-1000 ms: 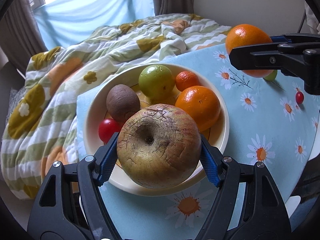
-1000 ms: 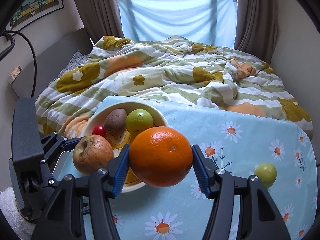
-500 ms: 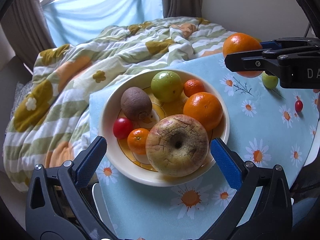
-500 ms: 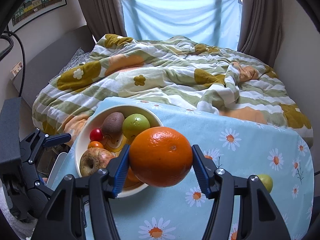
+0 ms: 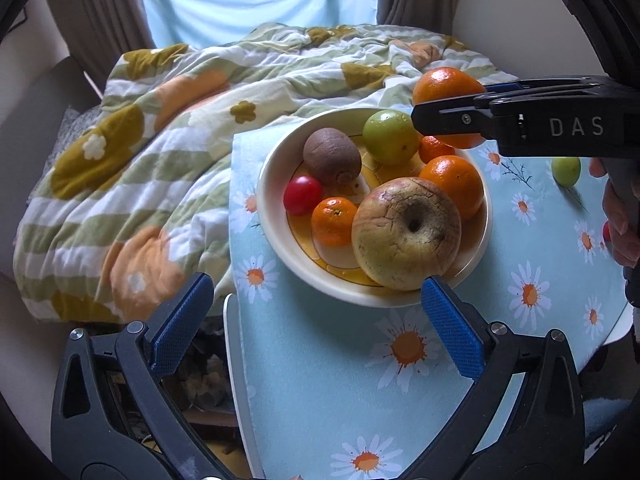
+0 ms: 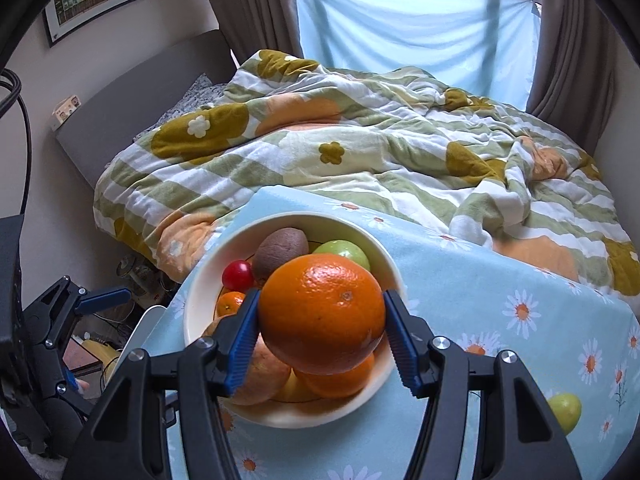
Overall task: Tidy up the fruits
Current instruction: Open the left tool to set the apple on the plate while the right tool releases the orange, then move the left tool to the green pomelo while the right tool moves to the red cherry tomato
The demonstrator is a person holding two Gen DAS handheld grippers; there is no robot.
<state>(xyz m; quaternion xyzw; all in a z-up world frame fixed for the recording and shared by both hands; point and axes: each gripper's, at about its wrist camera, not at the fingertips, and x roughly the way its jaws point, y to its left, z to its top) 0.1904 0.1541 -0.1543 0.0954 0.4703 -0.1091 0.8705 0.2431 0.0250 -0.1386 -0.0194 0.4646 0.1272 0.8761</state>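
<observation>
A cream bowl (image 5: 276, 216) (image 6: 200, 320) on the daisy tablecloth holds a big cracked apple (image 5: 406, 232), an orange (image 5: 452, 184), two mandarins (image 5: 334, 220), a kiwi (image 5: 332, 156), a green fruit (image 5: 390, 136) and a red cherry tomato (image 5: 302, 194). My left gripper (image 5: 316, 320) stands wide open near the bowl's front rim, holding nothing. My right gripper (image 6: 320, 336) is shut on a large orange (image 6: 322, 312) (image 5: 444, 84), which hangs over the bowl's far right side.
A green fruit (image 5: 566, 172) (image 6: 566, 410) and a small red one (image 5: 607, 232) lie on the cloth to the right of the bowl. A rumpled flowered duvet (image 6: 360, 152) covers the bed behind. The table's left edge (image 5: 232, 360) drops off beside my left gripper.
My left gripper let go of the cracked apple into the bowl, opened wide and drew back. The right gripper carried the orange leftward until it hangs over the bowl.
</observation>
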